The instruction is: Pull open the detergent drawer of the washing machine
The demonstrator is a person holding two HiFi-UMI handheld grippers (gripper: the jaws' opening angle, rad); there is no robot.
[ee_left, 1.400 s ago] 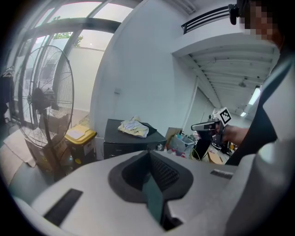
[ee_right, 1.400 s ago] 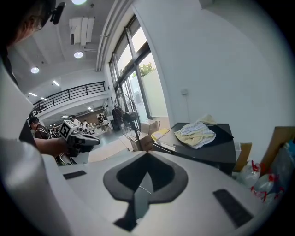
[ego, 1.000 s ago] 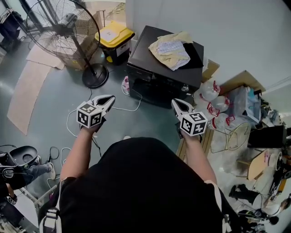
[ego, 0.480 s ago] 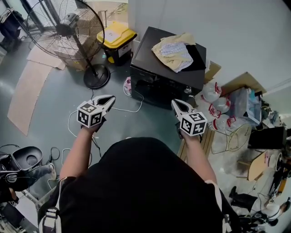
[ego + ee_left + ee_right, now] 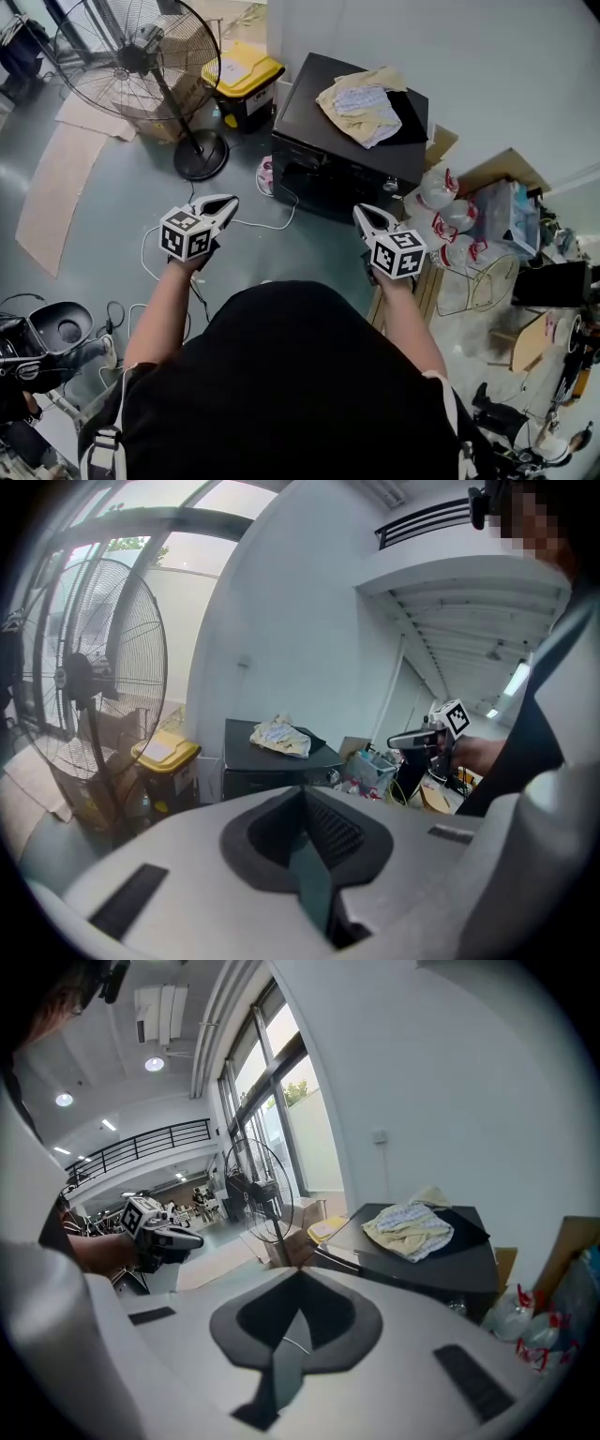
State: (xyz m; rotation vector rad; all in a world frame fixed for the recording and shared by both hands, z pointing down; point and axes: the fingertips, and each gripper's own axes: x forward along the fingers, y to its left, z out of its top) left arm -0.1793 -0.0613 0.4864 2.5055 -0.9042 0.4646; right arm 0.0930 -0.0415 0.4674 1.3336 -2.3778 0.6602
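Note:
The washing machine (image 5: 323, 173) is a low black box against the white wall, with crumpled cloths (image 5: 364, 94) on its lid. Its dark front faces me, with a small knob (image 5: 382, 185) at its right end; I cannot make out the detergent drawer. My left gripper (image 5: 228, 202) is shut and empty, hanging over the floor well short of the machine's left front. My right gripper (image 5: 361, 212) is also shut and empty, just in front of the machine's right side. In the gripper views the left gripper (image 5: 300, 791) and the right gripper (image 5: 300, 1274) show jaws meeting, with the machine (image 5: 267, 766) (image 5: 427, 1265) beyond.
A large pedestal fan (image 5: 131, 56) stands at far left with its round base (image 5: 199, 155) near the machine. A yellow-lidded bin (image 5: 242, 75) sits behind it. A white cable (image 5: 267, 225) trails on the floor. Bottles (image 5: 439, 202), boxes and clutter crowd the right side.
The head view has drifted, so the washing machine sits slightly further right. Both grippers stay shut in nearly the same pose.

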